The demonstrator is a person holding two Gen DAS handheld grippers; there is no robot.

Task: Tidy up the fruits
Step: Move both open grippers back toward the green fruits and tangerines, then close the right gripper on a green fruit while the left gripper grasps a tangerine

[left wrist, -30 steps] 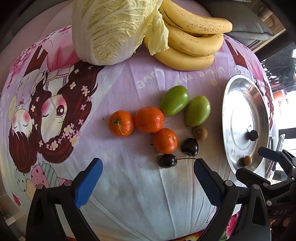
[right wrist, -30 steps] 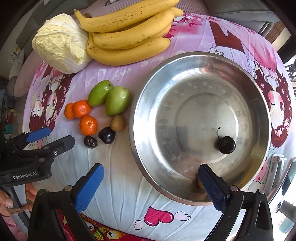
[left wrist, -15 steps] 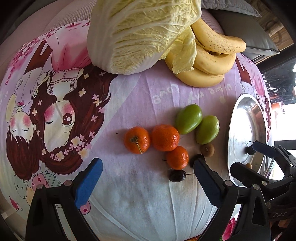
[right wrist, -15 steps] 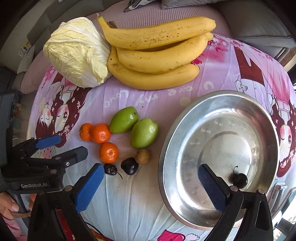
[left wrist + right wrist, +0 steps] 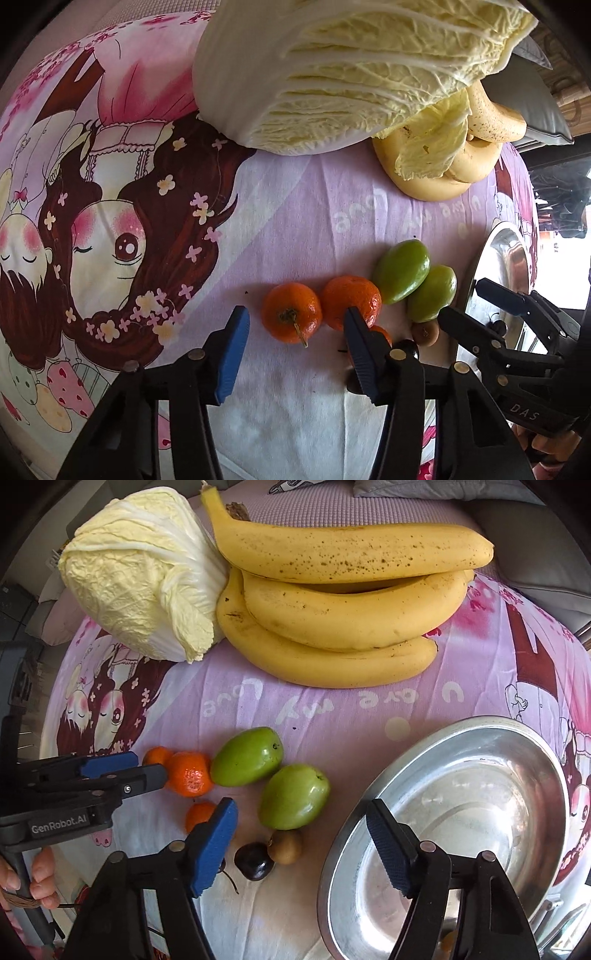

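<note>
A printed cloth sheet [image 5: 332, 709], matt and creased, covers the bench. The metal basin [image 5: 480, 812] is polished and mirror-bright. Green fruits [image 5: 293, 795] look smooth and glossy; tangerines [image 5: 291, 312] dimpled; cabbage [image 5: 351, 70] crinkled; bananas [image 5: 351, 616] matt, speckled.

The left gripper's finger [image 5: 364, 354] hides most of the third orange [image 5: 380, 332]

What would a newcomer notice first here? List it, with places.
The big pale napa cabbage and the bunch of bananas fill the far side of the pink cartoon cloth. Nearer lie tangerines and two green fruits, left of the shiny steel bowl. Both grippers hover open.
</note>
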